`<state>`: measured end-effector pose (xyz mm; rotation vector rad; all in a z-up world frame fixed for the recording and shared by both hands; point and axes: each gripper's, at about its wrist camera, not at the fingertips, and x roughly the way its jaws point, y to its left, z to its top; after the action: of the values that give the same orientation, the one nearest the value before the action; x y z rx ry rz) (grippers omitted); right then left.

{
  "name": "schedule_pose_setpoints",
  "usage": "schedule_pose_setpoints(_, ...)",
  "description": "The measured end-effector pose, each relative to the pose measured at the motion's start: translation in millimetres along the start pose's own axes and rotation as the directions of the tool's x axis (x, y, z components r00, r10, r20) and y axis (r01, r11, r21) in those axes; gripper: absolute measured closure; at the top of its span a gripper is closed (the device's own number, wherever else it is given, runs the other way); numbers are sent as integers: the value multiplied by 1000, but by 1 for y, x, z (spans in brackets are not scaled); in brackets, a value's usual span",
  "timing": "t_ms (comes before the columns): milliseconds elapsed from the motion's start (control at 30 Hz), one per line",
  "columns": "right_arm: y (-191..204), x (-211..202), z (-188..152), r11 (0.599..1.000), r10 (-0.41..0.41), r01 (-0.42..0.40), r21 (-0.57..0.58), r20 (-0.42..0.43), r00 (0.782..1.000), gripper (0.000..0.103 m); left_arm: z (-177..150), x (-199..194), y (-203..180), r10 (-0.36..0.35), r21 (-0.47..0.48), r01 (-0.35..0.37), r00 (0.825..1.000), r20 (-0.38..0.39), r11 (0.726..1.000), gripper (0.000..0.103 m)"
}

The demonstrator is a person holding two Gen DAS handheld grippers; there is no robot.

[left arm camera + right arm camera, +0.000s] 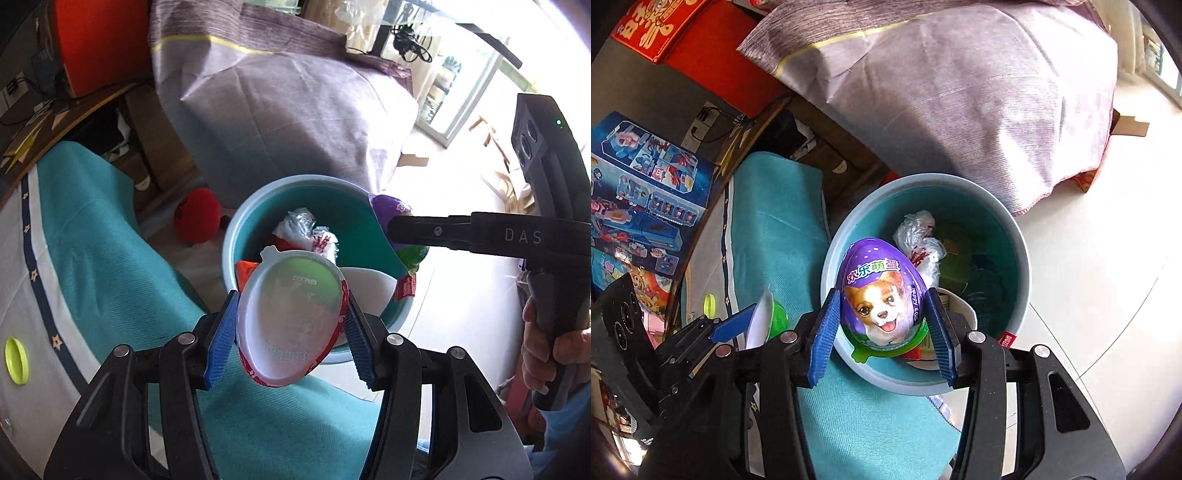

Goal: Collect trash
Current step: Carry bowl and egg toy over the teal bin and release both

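1. So both hands are loaded and parked at the teal bin (1021, 258) on the floor, right next to the teal-covered bed (110, 236). The step looks like the drop, and I'd say the trick is getting each piece fully over the opening before letting go.
2. The right claw (881, 325) is clamped on the purple egg package (882, 295) with the puppy print, blue pads pressing both sides. It hangs over the near side of the bin, so a plain release should probably land it inside.
3. The left claw (291, 332) is squeezed on a white egg-shaped shell half (291, 317) with a red rim, held on edge. From its own view it sits at the bin's near rim, partly over the bed cover. I'd nudge it forward first, or it could bounce off the rim.
4. Already in the bin: crumpled clear plastic (919, 240) and some wrappers.
5. A yellow-green cap (16, 360) lies on the bed, likely next.
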<state>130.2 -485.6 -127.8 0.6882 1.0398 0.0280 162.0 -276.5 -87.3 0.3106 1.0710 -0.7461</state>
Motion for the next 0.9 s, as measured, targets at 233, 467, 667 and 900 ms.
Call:
schedule_pose_setpoints(233, -16, 1, 9, 1000, -4, 4, 20, -5, 1000, 58, 13, 29, -15, -32, 18, 33, 999, -39, 999, 47)
schedule_pose_setpoints(467, -16, 7, 15, 1000, -16, 17, 26, -17, 1000, 58, 19, 40, -15, -41, 17, 42, 998, -51, 999, 47)
schedule_pose_setpoints(667, -11, 9, 19, 1000, -18, 19, 18, -17, 1000, 58, 23, 40, -17, -30, 23, 31, 999, -38, 999, 32)
schedule_pose_setpoints(900, -4, 11, 18, 1000, -22, 22, 9, -21, 1000, 58, 21, 33, -8, -11, -4, 11, 1000, -19, 1000, 15)
